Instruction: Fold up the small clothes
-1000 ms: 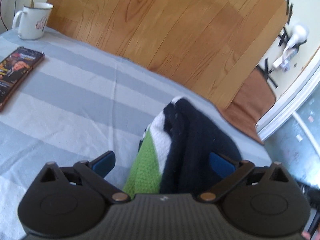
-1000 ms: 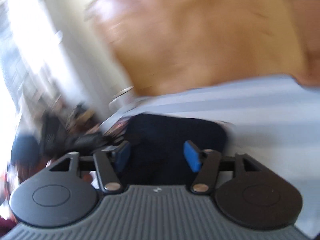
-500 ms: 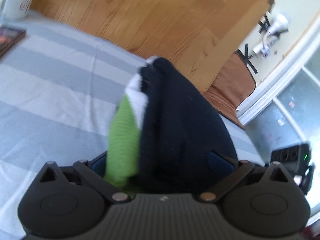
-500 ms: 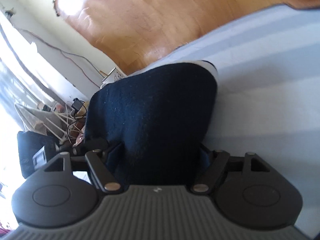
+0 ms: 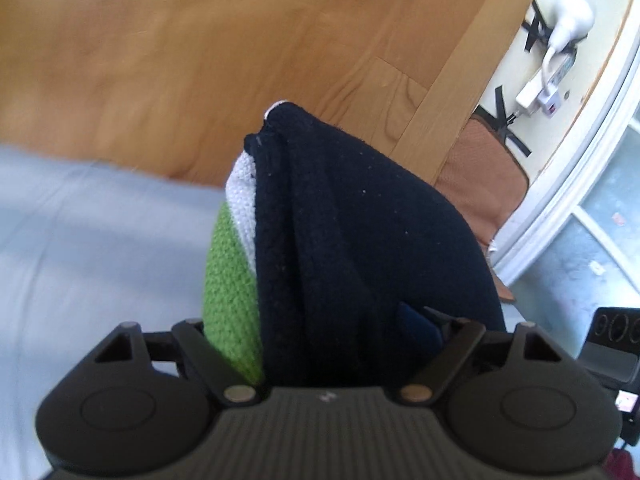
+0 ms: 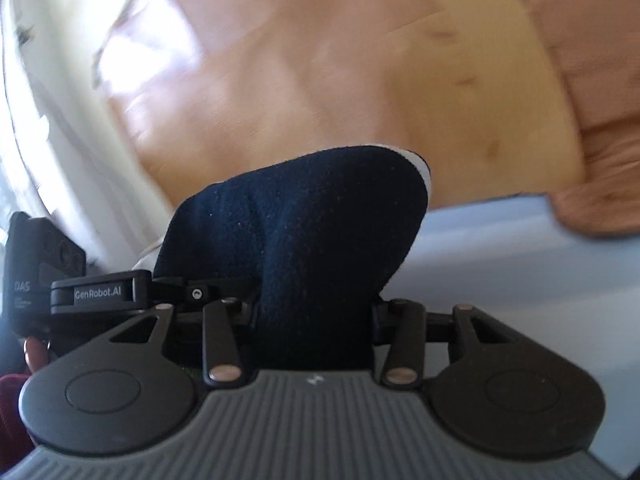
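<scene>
A small knitted garment (image 5: pixel 340 248), navy with a white and a green stripe, is bunched between the jaws of my left gripper (image 5: pixel 320 320), which is shut on it and holds it above the blue-striped cloth (image 5: pixel 80 240). In the right wrist view the same navy garment (image 6: pixel 312 240) fills the jaws of my right gripper (image 6: pixel 316 312), which is shut on it. Its blue pads are hidden by the fabric. The left gripper's body (image 6: pixel 100 292) shows at the left of the right wrist view, close beside the right one.
A wooden headboard (image 5: pixel 240 60) stands behind the striped surface. A brown cushion (image 5: pixel 488 168) lies at the far right. White plugs and a cable (image 5: pixel 560 40) hang on the wall. A black device (image 5: pixel 616 340) sits at the right edge.
Both grippers closed on the garment and lifted it off the striped cloth. The mug and the book on the left have left the view as the left gripper turned right.
</scene>
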